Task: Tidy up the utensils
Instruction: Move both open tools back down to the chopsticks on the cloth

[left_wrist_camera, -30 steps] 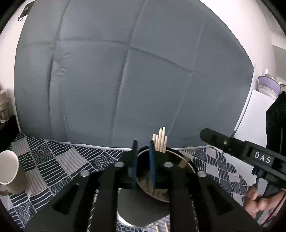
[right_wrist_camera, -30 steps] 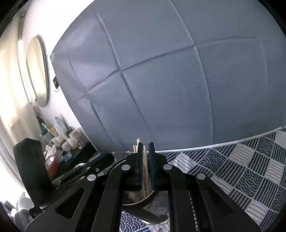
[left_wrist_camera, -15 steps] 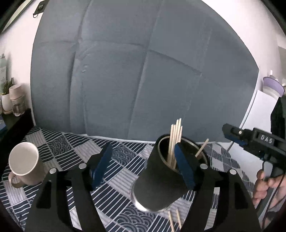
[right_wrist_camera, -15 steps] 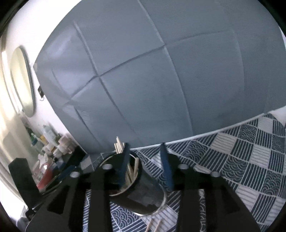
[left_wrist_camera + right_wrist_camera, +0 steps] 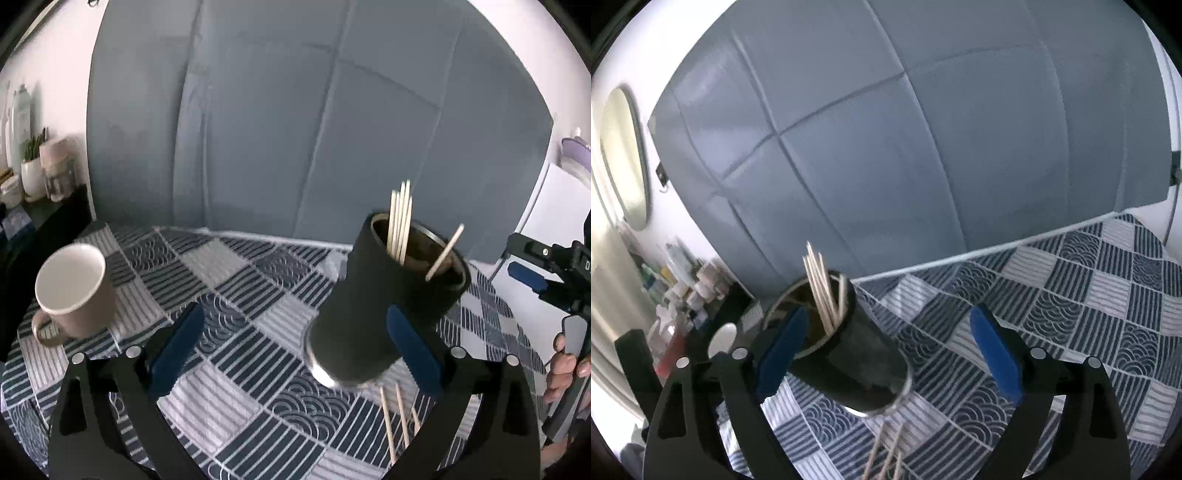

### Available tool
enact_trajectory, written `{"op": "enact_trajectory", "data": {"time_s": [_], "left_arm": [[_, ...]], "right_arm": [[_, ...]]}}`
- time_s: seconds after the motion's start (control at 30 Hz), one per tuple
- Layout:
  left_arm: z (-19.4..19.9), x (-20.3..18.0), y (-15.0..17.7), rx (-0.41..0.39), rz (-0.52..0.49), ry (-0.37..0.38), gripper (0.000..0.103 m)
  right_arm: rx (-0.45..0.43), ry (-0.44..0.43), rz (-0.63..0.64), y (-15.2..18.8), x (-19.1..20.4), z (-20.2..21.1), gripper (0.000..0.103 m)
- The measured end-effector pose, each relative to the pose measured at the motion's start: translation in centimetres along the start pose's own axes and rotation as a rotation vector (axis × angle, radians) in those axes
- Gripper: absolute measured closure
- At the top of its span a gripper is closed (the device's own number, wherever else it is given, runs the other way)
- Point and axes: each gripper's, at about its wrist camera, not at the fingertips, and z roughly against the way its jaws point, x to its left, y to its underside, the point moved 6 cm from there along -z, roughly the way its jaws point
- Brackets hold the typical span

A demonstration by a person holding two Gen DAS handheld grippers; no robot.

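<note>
A tall black cup [image 5: 373, 302] stands on the patterned tablecloth [image 5: 236, 280] and holds several wooden chopsticks [image 5: 400, 221]. One more chopstick [image 5: 445, 253] leans on its right rim. Loose chopsticks [image 5: 397, 421] lie on the cloth in front of the cup. My left gripper [image 5: 295, 347] is open and empty, its right finger just in front of the cup. My right gripper [image 5: 890, 354] is open and empty, with the cup [image 5: 849, 354] between its fingers near the left one. Chopsticks [image 5: 823, 291] stick up from it and loose ones [image 5: 886, 454] lie below.
A beige mug [image 5: 72, 291] stands on the cloth at the left. A grey padded backdrop [image 5: 295, 129] rises behind the table. A dark shelf with jars and bottles [image 5: 679, 291] is at the left. The right gripper and the hand holding it [image 5: 565, 365] show at the right edge.
Both grippers have opened wide and pulled back from the cup. The chopsticks the right gripper held now stand in the cup.
</note>
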Motion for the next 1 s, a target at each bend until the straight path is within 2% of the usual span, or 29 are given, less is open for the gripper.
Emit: {"op": "enact_trajectory", "data": {"time_s": [0.37,0.6,0.8,1.0], "left_arm": [[-2.2,-1.7,5.2,0.185,-0.081,0.003,0.006],[-3.4,-2.3,8.6,0.293,-0.115,0.004,0.006],[-3.9,-2.4,10.2,0.344,-0.1,0.007,0.006],[-4.1,-3.6,11.5,0.382,-0.144,0.014,0.006]], "right_arm": [[0.178,0.06,-0.012,6.7,-2.6,-0.9,0.014],[0.281,0.078,0.1,12.2,-2.6,-0.3,0.014],[0.414,0.109,0.193,18.1,-1.9,-0.1,0.014],[0.472,0.148,0.263,20.9,-1.5,-0.3,0.014]]}}
